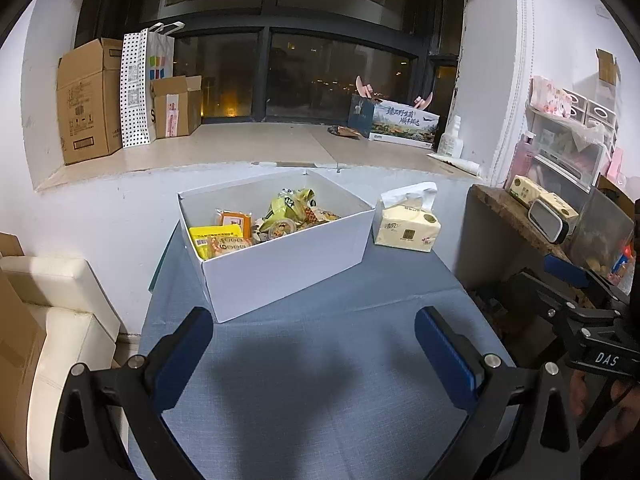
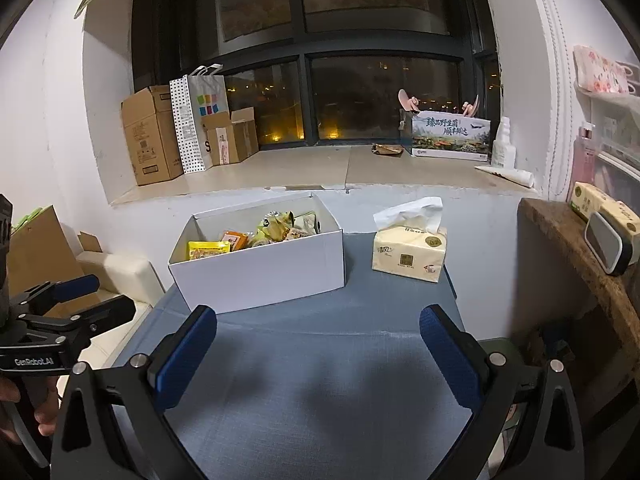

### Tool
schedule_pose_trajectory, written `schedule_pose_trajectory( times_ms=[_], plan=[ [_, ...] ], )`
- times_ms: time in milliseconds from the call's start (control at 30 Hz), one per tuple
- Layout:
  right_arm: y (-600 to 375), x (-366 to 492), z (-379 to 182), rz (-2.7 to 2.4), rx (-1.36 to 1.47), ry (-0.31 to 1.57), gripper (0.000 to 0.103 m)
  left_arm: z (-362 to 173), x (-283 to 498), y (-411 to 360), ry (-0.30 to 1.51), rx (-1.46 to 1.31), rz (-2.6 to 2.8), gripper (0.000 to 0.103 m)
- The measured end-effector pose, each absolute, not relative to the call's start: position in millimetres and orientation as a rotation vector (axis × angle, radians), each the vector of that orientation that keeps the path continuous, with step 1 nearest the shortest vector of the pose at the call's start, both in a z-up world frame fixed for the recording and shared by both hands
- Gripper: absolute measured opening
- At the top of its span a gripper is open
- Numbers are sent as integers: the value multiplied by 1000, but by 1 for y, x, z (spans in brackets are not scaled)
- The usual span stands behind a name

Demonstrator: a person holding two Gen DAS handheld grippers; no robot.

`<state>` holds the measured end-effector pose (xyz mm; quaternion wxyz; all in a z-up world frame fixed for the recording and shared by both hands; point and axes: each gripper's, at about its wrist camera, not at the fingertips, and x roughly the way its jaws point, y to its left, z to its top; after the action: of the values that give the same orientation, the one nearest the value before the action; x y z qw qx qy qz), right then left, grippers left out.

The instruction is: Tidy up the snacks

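left claw (image 1: 314, 344): jaws apart, empty, above the near tabletop (image 1: 320, 360). right claw (image 2: 318, 346): jaws apart, empty, above the near edge. box (image 1: 288, 264): open, near the far edge, toward the left corner. snacks (image 1: 256, 226): inside the box. tissue pack (image 1: 406, 226): just beside the box, at the far right corner.

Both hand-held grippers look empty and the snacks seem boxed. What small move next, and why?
Probably ease both back and stop: the left hand-held gripper and right hand-held gripper are open and empty, snacks sit in the box, and no loose snacks show.
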<state>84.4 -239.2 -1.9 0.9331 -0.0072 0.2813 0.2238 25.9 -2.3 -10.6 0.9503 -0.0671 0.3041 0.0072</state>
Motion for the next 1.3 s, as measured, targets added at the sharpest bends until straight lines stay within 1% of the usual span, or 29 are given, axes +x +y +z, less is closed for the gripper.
schedule_pose_trajectory(
  times_ms=[333, 1300],
  plan=[
    [-239, 88, -7, 448, -21, 602, 103, -12, 23, -4, 625, -133, 17, 103],
    [-239, 86, -5, 460, -24, 604, 103, -9, 21, -9, 621, -122, 0, 103]
  ],
)
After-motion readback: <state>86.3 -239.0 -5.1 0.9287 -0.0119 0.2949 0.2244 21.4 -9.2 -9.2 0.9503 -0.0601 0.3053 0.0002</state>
